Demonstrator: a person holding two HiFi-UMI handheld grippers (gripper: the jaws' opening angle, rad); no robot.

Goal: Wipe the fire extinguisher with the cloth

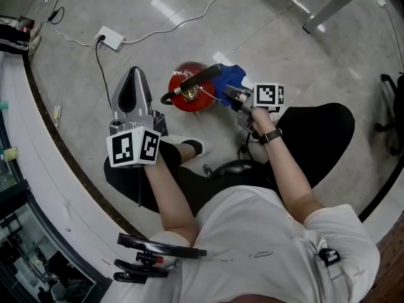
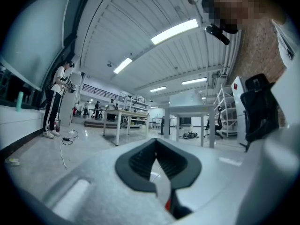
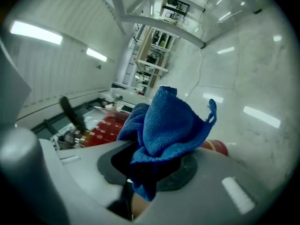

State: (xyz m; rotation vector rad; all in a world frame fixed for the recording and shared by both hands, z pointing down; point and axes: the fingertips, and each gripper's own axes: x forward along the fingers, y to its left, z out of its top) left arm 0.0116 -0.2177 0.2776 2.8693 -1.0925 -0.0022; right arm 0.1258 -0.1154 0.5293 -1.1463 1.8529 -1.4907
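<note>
The red fire extinguisher [image 1: 188, 95] stands on the floor, seen from above, with its black handle [image 1: 203, 77] on top. My right gripper [image 1: 232, 95] is shut on the blue cloth [image 1: 232, 76], which sits against the extinguisher's right side. In the right gripper view the cloth [image 3: 166, 123] bunches out of the right gripper [image 3: 151, 165], and the extinguisher [image 3: 101, 128] lies just behind it. My left gripper [image 1: 134, 72] hangs to the extinguisher's left, apart from it, shut and holding nothing. In its own view the left gripper [image 2: 156, 142] points across the room.
A white power strip [image 1: 110, 38] with cables lies on the floor behind. A curved counter [image 1: 28, 150] runs along the left. A table leg [image 1: 334, 4] is at the back right and a chair base [image 1: 392, 106] at the right edge. Distant tables [image 2: 124, 121] and a standing person [image 2: 56, 100] show.
</note>
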